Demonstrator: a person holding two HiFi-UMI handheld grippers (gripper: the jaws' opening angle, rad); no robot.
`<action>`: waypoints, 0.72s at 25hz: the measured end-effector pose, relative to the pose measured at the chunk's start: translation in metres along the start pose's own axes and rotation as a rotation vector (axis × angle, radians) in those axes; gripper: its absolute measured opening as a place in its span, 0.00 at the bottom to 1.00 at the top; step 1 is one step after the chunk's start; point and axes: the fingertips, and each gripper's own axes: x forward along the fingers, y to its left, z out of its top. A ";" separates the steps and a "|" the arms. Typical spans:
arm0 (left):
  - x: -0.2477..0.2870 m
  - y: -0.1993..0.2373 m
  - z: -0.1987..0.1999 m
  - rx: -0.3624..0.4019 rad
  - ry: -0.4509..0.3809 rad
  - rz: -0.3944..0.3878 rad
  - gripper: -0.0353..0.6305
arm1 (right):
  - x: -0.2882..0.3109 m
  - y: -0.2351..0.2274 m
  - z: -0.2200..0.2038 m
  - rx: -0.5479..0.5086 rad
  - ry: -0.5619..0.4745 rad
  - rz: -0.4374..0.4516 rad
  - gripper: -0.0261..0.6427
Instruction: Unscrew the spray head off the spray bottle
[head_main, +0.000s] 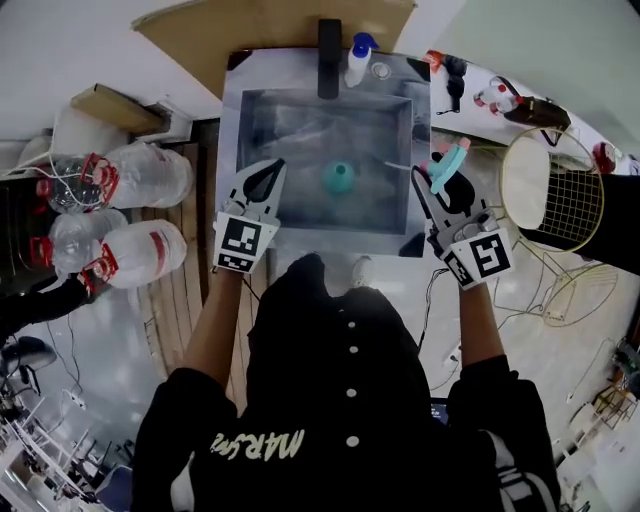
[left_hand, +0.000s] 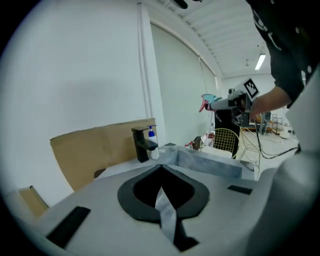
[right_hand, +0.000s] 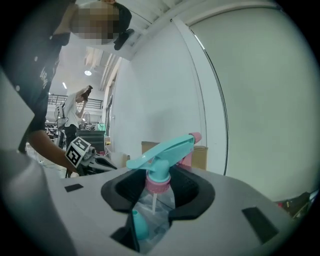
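My right gripper (head_main: 442, 185) (right_hand: 157, 181) is shut on a clear spray bottle (right_hand: 150, 207), over the sink's right rim. The bottle's teal spray head (head_main: 449, 164) (right_hand: 162, 150), with a pink collar (right_hand: 157, 186), stands up out of the jaws. The dip tube shows through the clear body. My left gripper (head_main: 264, 182) (left_hand: 161, 170) hovers over the sink's left side, shut with nothing between its jaws. The two grippers are apart, and each shows in the other's view. A rounded teal object (head_main: 338, 178) lies in the sink basin; I cannot tell what it is.
The grey sink (head_main: 240, 130) has a black faucet (head_main: 329, 58) and a white pump bottle (head_main: 358, 58) at its back. Large water jugs (head_main: 140, 175) lie at the left. A wire basket (head_main: 565, 195) stands at the right. Cardboard (head_main: 270, 25) leans behind the sink.
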 end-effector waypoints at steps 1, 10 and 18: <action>-0.009 0.003 0.009 -0.014 -0.007 0.016 0.09 | -0.003 -0.002 0.003 0.001 -0.004 -0.009 0.28; -0.079 0.014 0.061 -0.125 -0.061 0.156 0.09 | -0.045 -0.012 0.030 0.019 -0.035 -0.119 0.28; -0.119 0.014 0.088 -0.140 -0.107 0.262 0.09 | -0.085 -0.021 0.052 -0.008 -0.068 -0.177 0.28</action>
